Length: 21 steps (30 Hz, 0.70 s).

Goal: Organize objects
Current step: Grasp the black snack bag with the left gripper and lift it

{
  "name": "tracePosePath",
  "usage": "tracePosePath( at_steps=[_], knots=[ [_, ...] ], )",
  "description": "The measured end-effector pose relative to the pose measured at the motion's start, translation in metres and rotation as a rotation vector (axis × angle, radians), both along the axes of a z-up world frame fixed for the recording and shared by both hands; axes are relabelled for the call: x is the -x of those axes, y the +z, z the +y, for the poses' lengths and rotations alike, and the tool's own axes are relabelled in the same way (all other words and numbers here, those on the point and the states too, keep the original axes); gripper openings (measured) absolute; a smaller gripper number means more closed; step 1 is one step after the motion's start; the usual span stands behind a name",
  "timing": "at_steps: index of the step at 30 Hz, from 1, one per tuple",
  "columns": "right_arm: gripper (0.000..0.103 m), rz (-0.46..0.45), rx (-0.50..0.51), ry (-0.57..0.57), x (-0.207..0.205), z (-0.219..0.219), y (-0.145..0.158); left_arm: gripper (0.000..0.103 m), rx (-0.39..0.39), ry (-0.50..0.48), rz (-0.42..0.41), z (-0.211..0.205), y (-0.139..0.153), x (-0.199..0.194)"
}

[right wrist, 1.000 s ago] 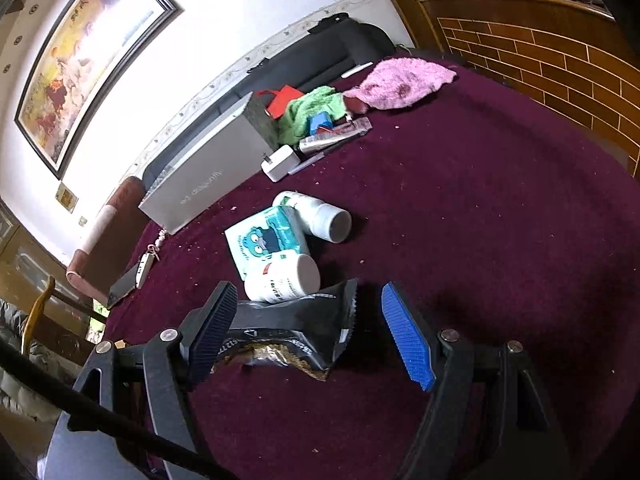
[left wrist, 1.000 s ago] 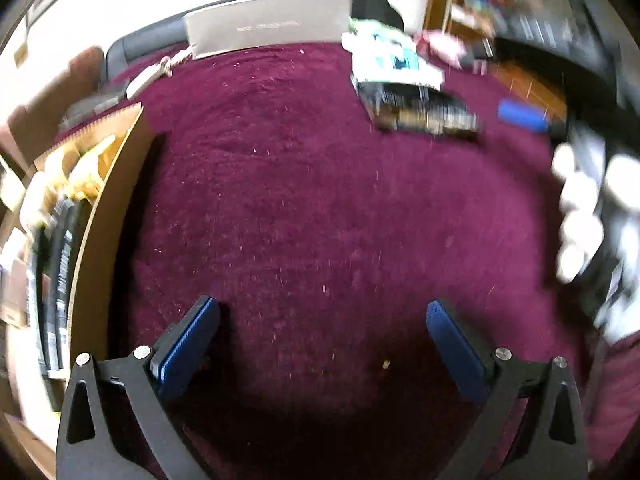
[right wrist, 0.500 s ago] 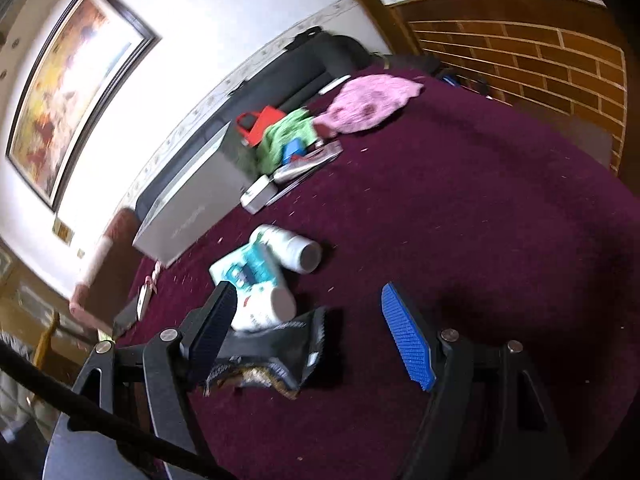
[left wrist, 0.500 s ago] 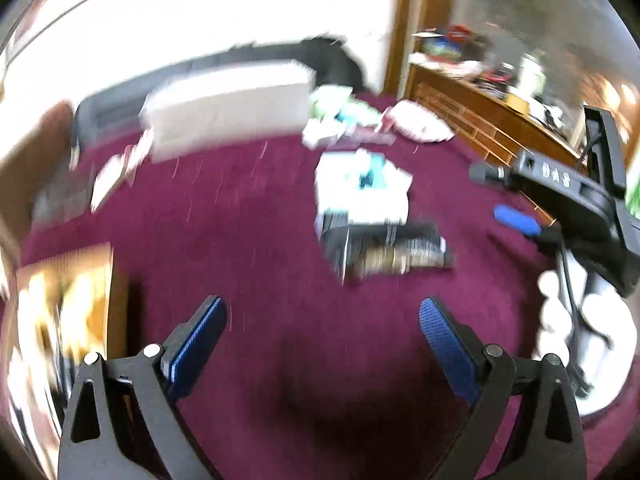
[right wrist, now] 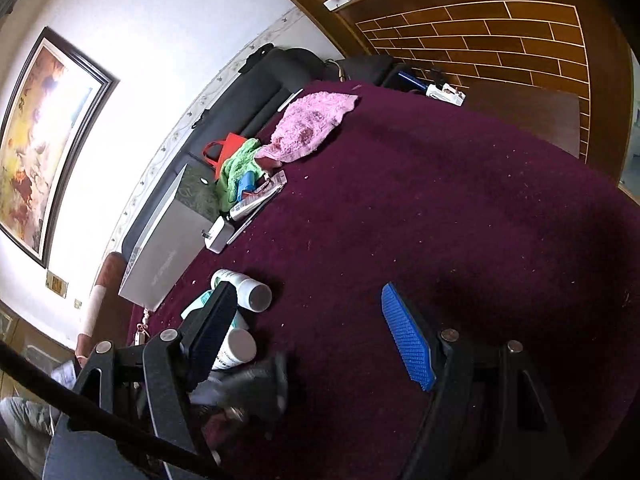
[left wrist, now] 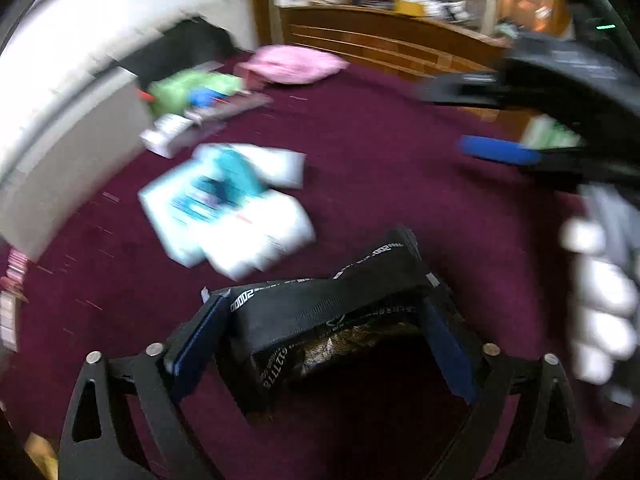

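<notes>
A black foil pouch (left wrist: 340,300) lies on the maroon carpet (left wrist: 400,160) between the fingers of my left gripper (left wrist: 322,340). The jaws are closing, and both blue pads sit against the pouch's ends, which arch it upward. Just beyond it lie a blurred teal-and-white packet (left wrist: 208,196) and white bottles (left wrist: 260,240). In the right wrist view my right gripper (right wrist: 308,328) stands open over bare carpet with nothing between its fingers. Two white bottles (right wrist: 248,292) and the blurred pouch (right wrist: 252,388) lie by its left finger.
A grey box (right wrist: 168,256), green cloth (right wrist: 236,164), pink cloth (right wrist: 312,124) and small items line the carpet's far side by a black sofa (right wrist: 260,88). A wooden counter (left wrist: 380,40) stands behind. A gloved hand (left wrist: 600,300) holds the right gripper, its blue pad (left wrist: 496,150) showing.
My left gripper swung from bare carpet by a cardboard box over to the black pouch and narrowed onto it. The right gripper drifted right, off the pouch, its jaws unchanged.
</notes>
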State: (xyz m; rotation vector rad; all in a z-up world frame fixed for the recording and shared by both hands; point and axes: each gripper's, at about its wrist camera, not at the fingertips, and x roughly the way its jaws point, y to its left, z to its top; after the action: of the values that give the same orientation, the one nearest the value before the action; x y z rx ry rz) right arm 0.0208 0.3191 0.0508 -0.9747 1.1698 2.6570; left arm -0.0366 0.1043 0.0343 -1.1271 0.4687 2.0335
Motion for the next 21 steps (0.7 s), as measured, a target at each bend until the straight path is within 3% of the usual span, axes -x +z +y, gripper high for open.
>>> tracePosePath(
  at_steps=[1, 2, 9, 13, 17, 19, 21],
  knots=[
    [0.075, -0.001, -0.003, 0.006, 0.0, -0.001, 0.0, 0.072, -0.027, -0.028, -0.05, -0.003, 0.004, -0.011],
    [0.075, -0.001, -0.006, 0.01, 0.0, -0.002, 0.0, 0.071, -0.034, -0.042, -0.058, -0.003, 0.007, -0.019],
    [0.075, -0.017, 0.007, -0.01, -0.001, 0.001, -0.004, 0.072, 0.001, -0.059, 0.116, 0.005, 0.03, -0.047],
    [0.075, -0.026, 0.024, -0.017, -0.001, 0.005, -0.006, 0.072, 0.077, -0.187, 0.197, 0.028, 0.03, -0.055],
    [0.075, -0.029, 0.038, -0.044, -0.004, 0.014, -0.006, 0.072, 0.204, -0.324, 0.153, 0.055, 0.001, -0.052],
    [0.075, -0.034, 0.047, -0.061, -0.005, 0.018, -0.007, 0.072, 0.224, -0.332, 0.118, 0.059, -0.008, -0.054],
    [0.075, -0.04, 0.057, -0.068, -0.005, 0.02, -0.009, 0.071, 0.216, -0.318, 0.031, 0.057, -0.01, -0.053]
  ],
)
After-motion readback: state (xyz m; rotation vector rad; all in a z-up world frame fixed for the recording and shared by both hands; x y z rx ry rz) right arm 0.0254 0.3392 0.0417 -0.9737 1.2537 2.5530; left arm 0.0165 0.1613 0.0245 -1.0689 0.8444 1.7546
